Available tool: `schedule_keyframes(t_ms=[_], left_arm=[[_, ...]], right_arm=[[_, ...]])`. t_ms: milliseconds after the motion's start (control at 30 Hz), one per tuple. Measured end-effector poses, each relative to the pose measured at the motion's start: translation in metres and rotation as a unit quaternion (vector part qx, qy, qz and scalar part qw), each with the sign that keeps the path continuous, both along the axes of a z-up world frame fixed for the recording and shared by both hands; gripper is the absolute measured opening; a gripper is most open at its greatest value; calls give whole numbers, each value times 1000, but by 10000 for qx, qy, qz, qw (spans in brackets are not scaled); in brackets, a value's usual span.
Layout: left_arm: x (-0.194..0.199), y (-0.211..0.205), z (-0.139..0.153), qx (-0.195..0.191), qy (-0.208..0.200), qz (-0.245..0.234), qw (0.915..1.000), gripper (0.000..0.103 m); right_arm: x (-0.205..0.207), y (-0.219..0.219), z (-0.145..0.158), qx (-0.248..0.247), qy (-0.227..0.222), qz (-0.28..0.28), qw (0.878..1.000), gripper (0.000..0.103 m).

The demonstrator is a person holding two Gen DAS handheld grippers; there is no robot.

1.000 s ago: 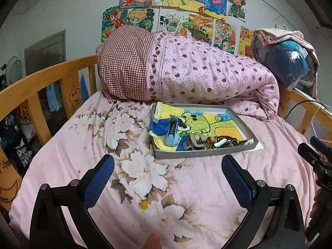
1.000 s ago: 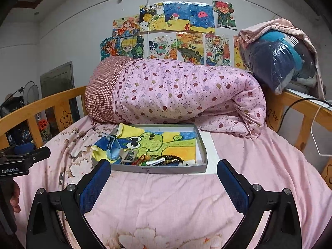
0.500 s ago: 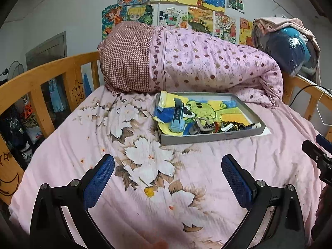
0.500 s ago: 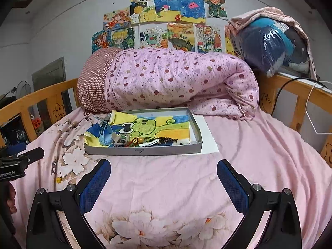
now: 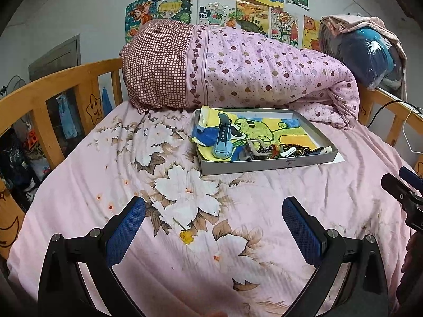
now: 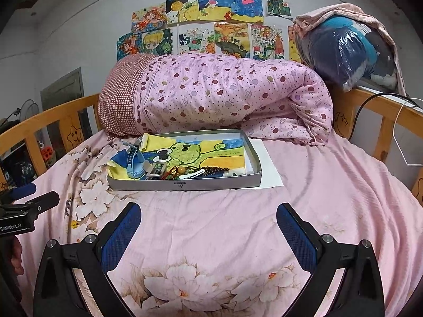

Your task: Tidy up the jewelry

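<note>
A shallow grey tray (image 5: 267,163) (image 6: 185,184) lined with a green cartoon drawing lies on the pink bed. Inside it lie a light blue watch (image 5: 223,142) (image 6: 132,162), a silver clasp piece (image 5: 249,150) (image 6: 156,170), a white clip (image 6: 191,175), dark bead strings (image 5: 304,150) (image 6: 215,170) and tangled small jewelry. My left gripper (image 5: 213,216) hovers open over the floral sheet, well short of the tray. My right gripper (image 6: 208,223) is open too, in front of the tray's near wall, with nothing between its fingers.
A rolled pink dotted quilt (image 6: 224,97) lies behind the tray. Wooden bed rails (image 5: 53,89) (image 6: 383,111) run along both sides. A wrapped blue bundle (image 6: 343,50) sits at the back right. A white sheet of paper (image 6: 267,163) pokes out under the tray.
Both views have tilted and pulled back slightly, so the tray now sits a bit farther up in view. Both grippers stay open. Nothing in the tray has moved.
</note>
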State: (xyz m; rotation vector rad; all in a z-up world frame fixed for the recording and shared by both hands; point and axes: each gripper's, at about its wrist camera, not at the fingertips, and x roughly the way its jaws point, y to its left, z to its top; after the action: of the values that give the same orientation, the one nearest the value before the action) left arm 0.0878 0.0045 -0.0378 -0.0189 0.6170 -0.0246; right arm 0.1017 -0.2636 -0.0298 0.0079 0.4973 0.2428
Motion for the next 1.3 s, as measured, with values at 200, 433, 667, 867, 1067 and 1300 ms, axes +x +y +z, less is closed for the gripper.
schedule_keyframes(t_ms=[200, 433, 667, 867, 1067, 1300], left_arm=[[0, 0, 0, 4, -1, -15, 10000, 101], [-1, -1, 0, 24, -5, -17, 10000, 101], [0, -2, 0, 17, 1, -36, 10000, 101], [0, -2, 0, 27, -1, -40, 10000, 101], [-1, -3, -1, 29, -2, -39, 10000, 101], [-1, -3, -1, 32, 13, -49, 10000, 101]], right_arm=[[0, 0, 0, 6, 3, 2, 10000, 103], [1, 0, -1, 4, 6, 1, 10000, 103], [1, 0, -1, 6, 10, 2, 10000, 103], [1, 0, -1, 8, 14, 0, 10000, 103], [1, 0, -1, 6, 9, 2, 10000, 103], [1, 1, -2, 5, 26, 1, 10000, 103]])
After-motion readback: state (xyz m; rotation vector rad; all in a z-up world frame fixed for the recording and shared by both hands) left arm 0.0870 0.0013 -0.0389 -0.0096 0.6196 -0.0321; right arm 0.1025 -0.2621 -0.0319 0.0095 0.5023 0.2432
